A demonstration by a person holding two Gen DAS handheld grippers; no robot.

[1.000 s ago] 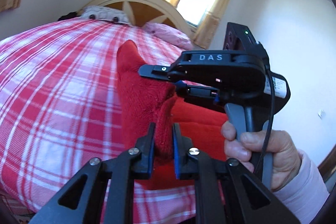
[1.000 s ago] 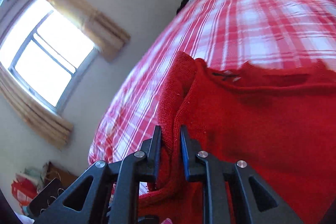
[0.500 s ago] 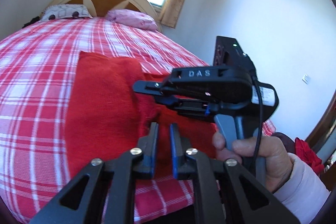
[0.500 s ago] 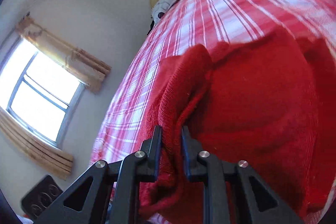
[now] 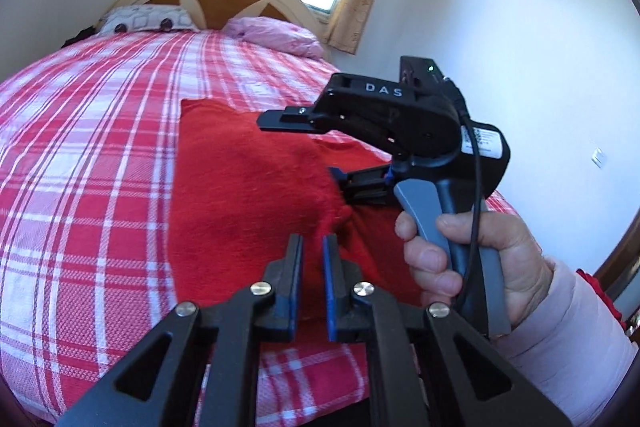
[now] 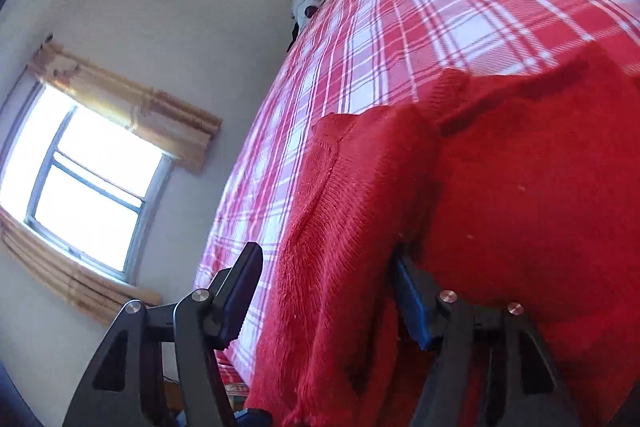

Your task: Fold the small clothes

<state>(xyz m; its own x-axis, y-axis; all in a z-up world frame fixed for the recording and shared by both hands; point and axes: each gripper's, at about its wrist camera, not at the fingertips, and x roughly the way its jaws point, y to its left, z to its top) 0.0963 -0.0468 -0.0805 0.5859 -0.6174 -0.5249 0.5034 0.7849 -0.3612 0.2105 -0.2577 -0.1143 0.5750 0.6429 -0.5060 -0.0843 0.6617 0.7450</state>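
Although one flap of the red knitted sweater [image 5: 256,195] already lies folded over its body on the red plaid bedspread [image 5: 88,163], near the bed's edge, the fold looks only partly done. The left gripper [image 5: 311,267] is pressed shut, pinching the sweater's near fold, while the right gripper [image 6: 324,297] is spreading its jaws, knit between them unpressed. Further folds and smoothing likely remain.

Right tool [image 6: 324,291] now opening off sweater [image 6: 500,187]
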